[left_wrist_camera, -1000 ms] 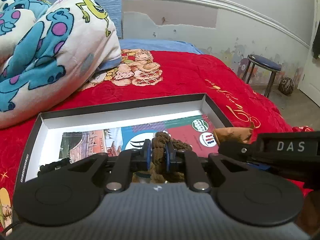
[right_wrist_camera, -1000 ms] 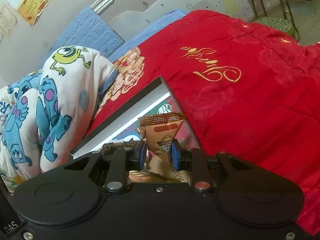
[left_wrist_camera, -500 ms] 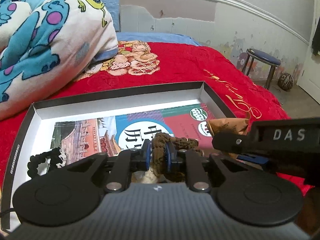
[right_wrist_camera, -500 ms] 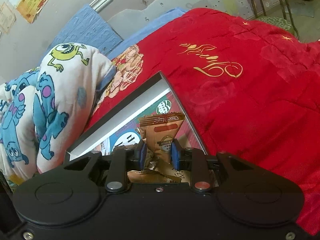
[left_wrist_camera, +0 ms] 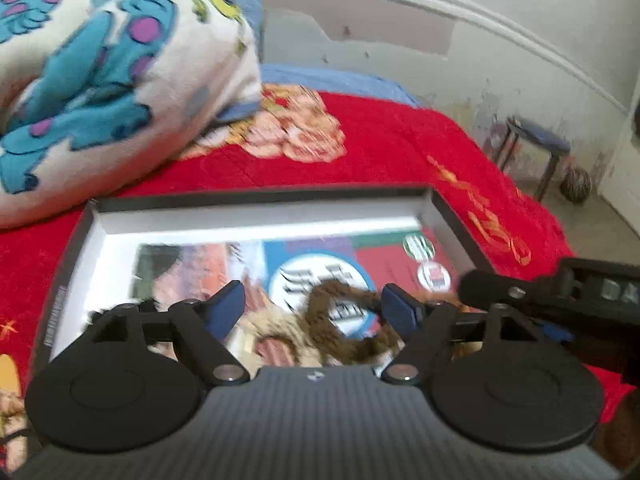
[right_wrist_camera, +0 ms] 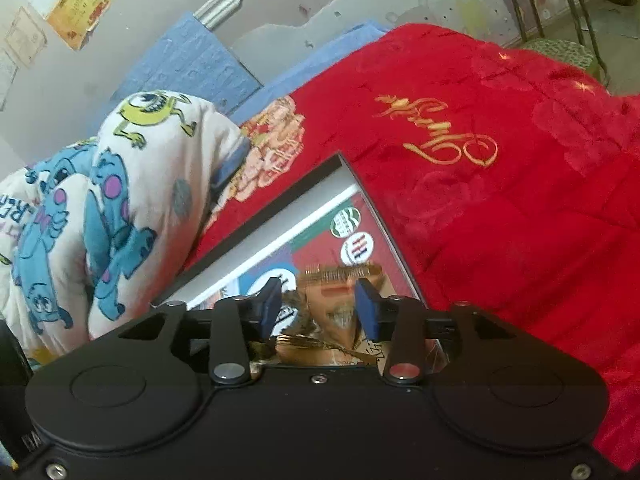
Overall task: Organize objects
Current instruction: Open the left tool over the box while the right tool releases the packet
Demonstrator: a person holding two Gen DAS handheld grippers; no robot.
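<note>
Fleecy cartoon blanket crowds the shallow cardboard box; both grippers gape empty (braided rope, foil packet between).

Bedspread: red, gold script embroidery. Blanket: white, printed with blue purple-spotted monsters and a green one-eyed figure. Box: black rim, white inner walls, floor printed multicolour with round green and red badges. Packet: brown-gold. Rope: brown, blurred. Stool: blue seat.

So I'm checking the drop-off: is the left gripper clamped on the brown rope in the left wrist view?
No, the left gripper has its jaws spread wide, and the brown rope lies loose in the box.
</note>
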